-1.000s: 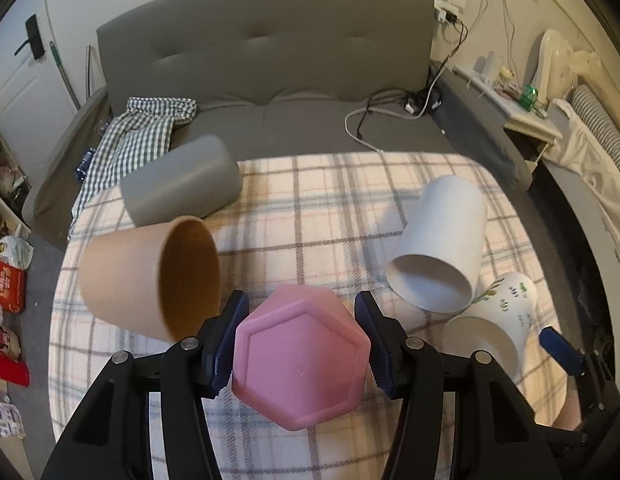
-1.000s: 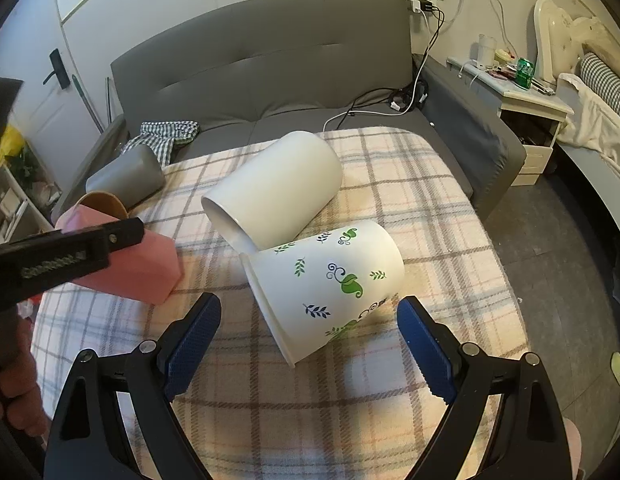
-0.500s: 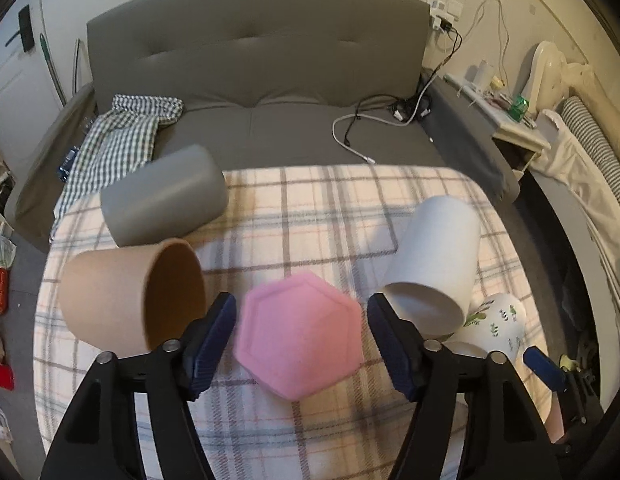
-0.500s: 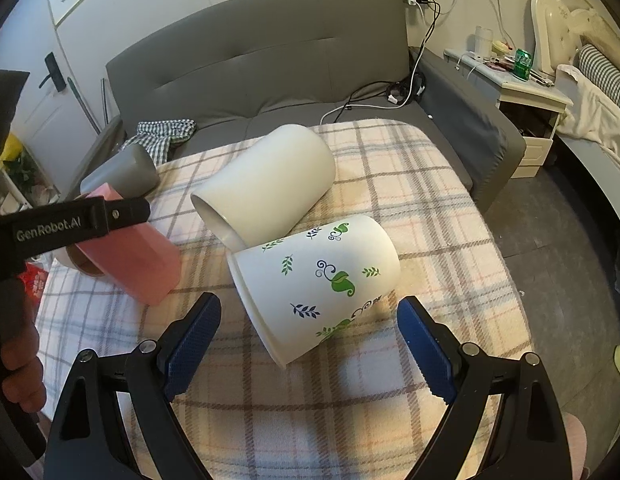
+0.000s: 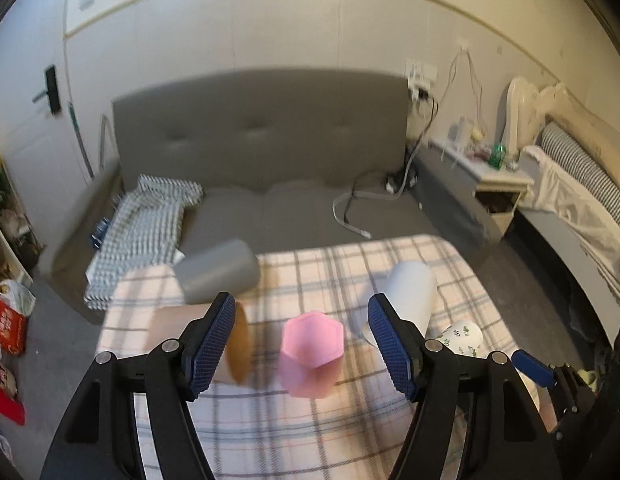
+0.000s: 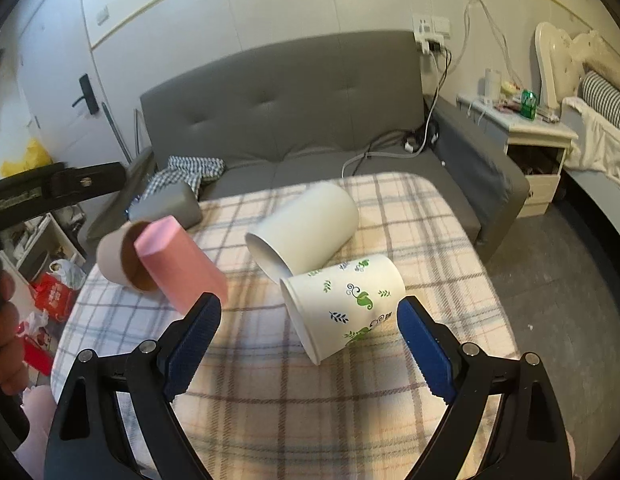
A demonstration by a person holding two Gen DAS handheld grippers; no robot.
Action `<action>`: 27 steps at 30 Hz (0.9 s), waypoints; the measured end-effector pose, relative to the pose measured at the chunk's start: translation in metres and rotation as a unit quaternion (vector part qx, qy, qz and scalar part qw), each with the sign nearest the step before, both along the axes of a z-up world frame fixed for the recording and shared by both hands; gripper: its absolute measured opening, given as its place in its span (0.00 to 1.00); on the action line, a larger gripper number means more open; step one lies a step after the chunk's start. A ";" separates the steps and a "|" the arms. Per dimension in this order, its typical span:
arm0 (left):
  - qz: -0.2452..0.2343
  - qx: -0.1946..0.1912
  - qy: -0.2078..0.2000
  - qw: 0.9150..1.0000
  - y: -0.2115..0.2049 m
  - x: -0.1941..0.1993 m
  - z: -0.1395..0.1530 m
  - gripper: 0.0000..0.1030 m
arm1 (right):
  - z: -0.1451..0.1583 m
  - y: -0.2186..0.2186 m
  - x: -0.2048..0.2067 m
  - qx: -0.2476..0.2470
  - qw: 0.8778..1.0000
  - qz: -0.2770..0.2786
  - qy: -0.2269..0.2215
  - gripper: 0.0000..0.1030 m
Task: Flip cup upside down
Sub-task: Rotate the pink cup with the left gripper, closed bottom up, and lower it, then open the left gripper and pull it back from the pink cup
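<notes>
A pink hexagonal cup [image 5: 312, 354] stands base-up on the plaid tablecloth [image 5: 294, 432], leaning in the right wrist view [image 6: 180, 266]. My left gripper [image 5: 306, 346] is open, raised above and behind it, apart from it. My right gripper [image 6: 306, 344] is open, with a white cup with green leaf print [image 6: 342, 308] lying on its side between the fingers, not gripped. That cup also shows in the left wrist view [image 5: 458, 336].
A plain white cup [image 6: 304, 236], a tan cup [image 6: 120, 256] and a grey cup [image 6: 166, 208] lie on their sides on the table. A grey sofa [image 6: 294, 120] stands behind. A nightstand [image 6: 526, 140] is at the right.
My left gripper opened, let go of the pink cup and pulled up and back. The pink cup stays base-up on the cloth. My right gripper rose a little.
</notes>
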State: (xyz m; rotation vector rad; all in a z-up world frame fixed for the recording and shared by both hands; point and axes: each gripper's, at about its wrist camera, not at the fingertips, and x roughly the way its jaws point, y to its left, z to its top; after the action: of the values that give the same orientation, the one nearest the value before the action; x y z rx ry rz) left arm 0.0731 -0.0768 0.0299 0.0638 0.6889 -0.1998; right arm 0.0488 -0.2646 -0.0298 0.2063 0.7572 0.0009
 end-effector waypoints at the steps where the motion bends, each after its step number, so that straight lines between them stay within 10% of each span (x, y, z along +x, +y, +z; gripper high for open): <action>1: 0.002 0.000 -0.009 1.000 0.004 -0.006 0.003 0.70 | 0.004 0.001 -0.004 -0.001 1.000 0.000 -0.007 0.88; 27: 0.072 -0.015 -0.037 0.997 0.094 -0.102 -0.047 0.95 | 0.018 0.056 -0.052 -0.058 0.996 0.042 -0.053 0.99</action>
State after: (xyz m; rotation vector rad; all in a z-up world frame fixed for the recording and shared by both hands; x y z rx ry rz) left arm -0.0292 0.0168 -0.0173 -0.0070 0.6135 -0.0690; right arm -0.0032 -0.2089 -0.0122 0.0637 0.6568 0.0481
